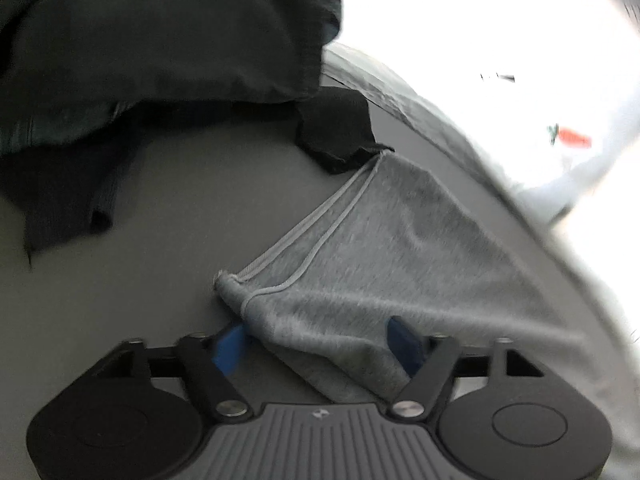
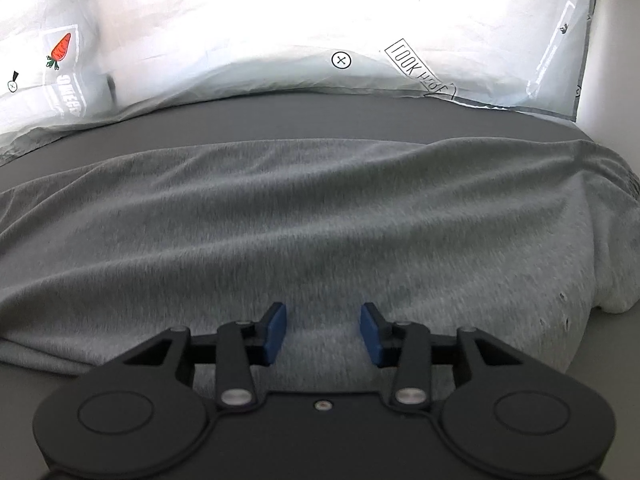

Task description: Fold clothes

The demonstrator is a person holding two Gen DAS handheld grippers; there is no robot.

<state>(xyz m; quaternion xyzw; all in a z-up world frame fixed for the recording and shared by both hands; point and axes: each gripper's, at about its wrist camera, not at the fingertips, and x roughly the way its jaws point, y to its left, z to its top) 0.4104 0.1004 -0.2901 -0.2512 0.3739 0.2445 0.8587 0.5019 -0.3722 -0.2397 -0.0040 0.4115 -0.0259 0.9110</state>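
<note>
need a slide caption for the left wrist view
Left gripper, jaws open, straddling the hemmed corner of a grey garment on a grey surface, dark clothes piled behind.

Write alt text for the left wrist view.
The open left claw straddles the hemmed corner of a grey garment lying on a grey surface. A heap of dark clothes sits beyond, upper left.

One grey garment; dark clothes pile, count unclear; one pillow; two grippers.
</note>
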